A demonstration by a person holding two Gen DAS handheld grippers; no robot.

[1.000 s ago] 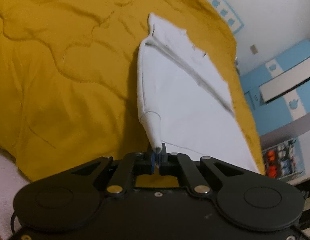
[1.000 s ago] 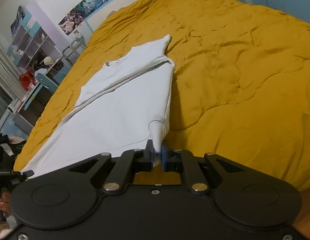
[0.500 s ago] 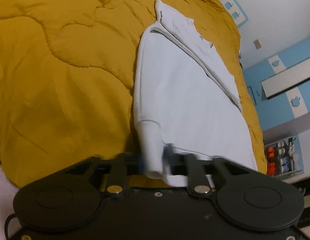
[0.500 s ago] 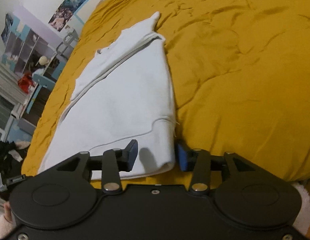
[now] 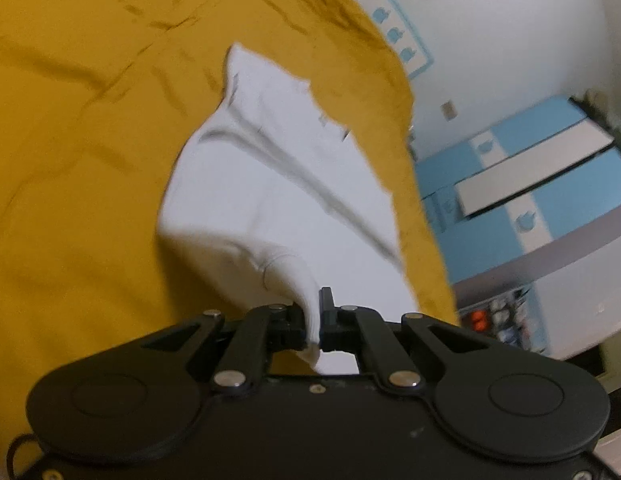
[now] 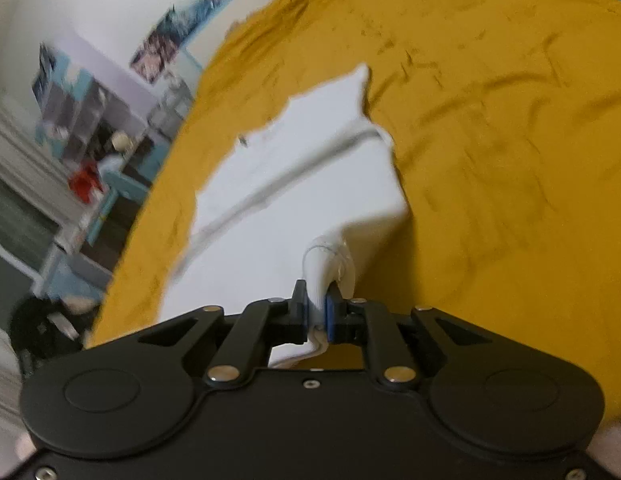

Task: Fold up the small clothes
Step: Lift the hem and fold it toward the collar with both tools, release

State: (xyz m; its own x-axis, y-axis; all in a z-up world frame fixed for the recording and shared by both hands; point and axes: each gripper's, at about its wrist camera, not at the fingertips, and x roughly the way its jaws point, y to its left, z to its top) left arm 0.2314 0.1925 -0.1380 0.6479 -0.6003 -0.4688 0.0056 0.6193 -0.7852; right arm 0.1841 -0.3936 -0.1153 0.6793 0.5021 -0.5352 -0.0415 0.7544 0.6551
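Note:
A white sweatshirt (image 5: 270, 184) lies on a mustard-yellow quilt (image 5: 78, 168), its sleeves folded across the body. My left gripper (image 5: 313, 320) is shut on the near hem corner and lifts it off the quilt. In the right wrist view the same sweatshirt (image 6: 294, 200) stretches away from me, and my right gripper (image 6: 318, 314) is shut on the other hem corner, also raised. Both views are motion-blurred.
The quilt (image 6: 510, 160) covers the whole bed. Blue and white cabinets (image 5: 530, 184) stand past the bed's edge in the left wrist view. Shelves with toys (image 6: 82, 132) and posters (image 6: 182, 36) line the wall in the right wrist view.
Half a second ago both grippers were open around the hem corners on the quilt. Both have now shut on the hem again and lifted it.

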